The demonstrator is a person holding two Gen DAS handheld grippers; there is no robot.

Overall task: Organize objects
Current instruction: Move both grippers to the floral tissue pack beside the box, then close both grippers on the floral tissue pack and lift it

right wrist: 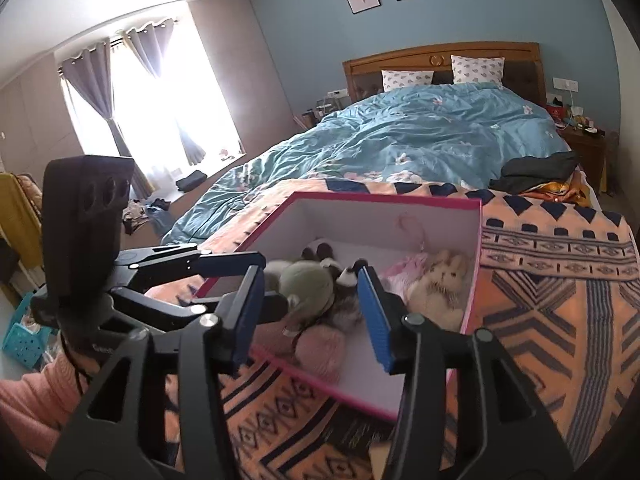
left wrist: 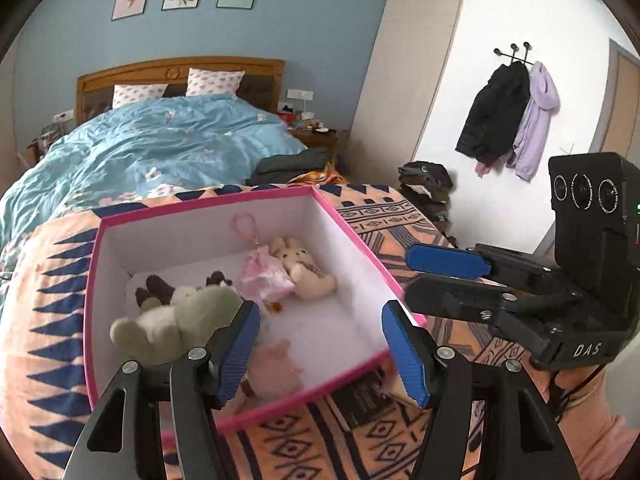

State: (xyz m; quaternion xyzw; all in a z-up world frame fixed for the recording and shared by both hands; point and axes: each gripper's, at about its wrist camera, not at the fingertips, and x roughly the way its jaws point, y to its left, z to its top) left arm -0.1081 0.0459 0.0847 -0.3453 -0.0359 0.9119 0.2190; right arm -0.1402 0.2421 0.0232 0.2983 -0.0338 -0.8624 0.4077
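Observation:
A pink-rimmed white box [left wrist: 352,236] sits on the patterned blanket and also shows in the right wrist view [right wrist: 476,240]. Inside lie a green plush toy [left wrist: 176,320], a cream bunny [left wrist: 304,268], a pink doll keychain [left wrist: 264,276] and a pale pink plush [left wrist: 276,368]. In the right wrist view I see the green plush [right wrist: 308,288], the bunny [right wrist: 440,284] and the pink plush [right wrist: 320,348]. My left gripper [left wrist: 320,348] is open and empty over the box's near side. My right gripper [right wrist: 312,312] is open and empty, hovering at the box; it shows at the right in the left wrist view [left wrist: 448,276].
The orange and navy blanket [right wrist: 560,300] covers the foot of a bed with a blue duvet [left wrist: 160,144]. Folded dark clothes [left wrist: 292,164] lie at the bed's right edge. A nightstand [left wrist: 320,132] and hanging coats [left wrist: 508,116] stand beyond. A dark flat item [left wrist: 364,400] lies by the box.

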